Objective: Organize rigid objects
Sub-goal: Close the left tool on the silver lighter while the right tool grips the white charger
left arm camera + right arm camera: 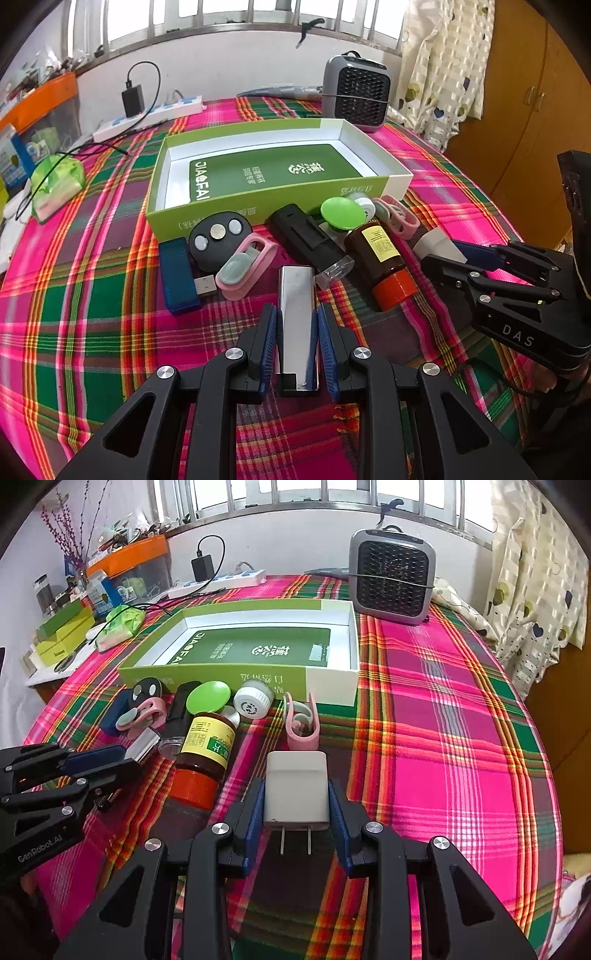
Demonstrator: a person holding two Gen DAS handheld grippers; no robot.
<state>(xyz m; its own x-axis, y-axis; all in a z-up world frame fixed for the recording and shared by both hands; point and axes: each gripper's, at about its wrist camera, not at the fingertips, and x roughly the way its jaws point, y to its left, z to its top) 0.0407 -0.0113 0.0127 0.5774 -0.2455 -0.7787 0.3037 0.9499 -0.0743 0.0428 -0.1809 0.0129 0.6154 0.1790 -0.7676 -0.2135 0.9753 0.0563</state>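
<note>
In the left wrist view my left gripper (297, 308) is shut on a silver metal case (296, 284), its blue pads pressed on both long sides just above the plaid cloth. My right gripper (296, 784) is shut on a white charger plug (296, 771), whose prongs point back at the camera. Ahead lies an open green box (258, 206) with a green card inside. In front of the box lie a brown bottle with a red cap (376, 254), a black remote (218, 236), a blue USB stick (177, 273), a pink clip (247, 266) and a green lid (341, 212).
A grey heater (391, 579) stands behind the box at the right. A power strip (218, 581) with a black adapter lies at the back. Boxes and clutter fill the left shelf (66, 627). A second pink clip (303, 723) and a white cap (253, 701) lie near the box.
</note>
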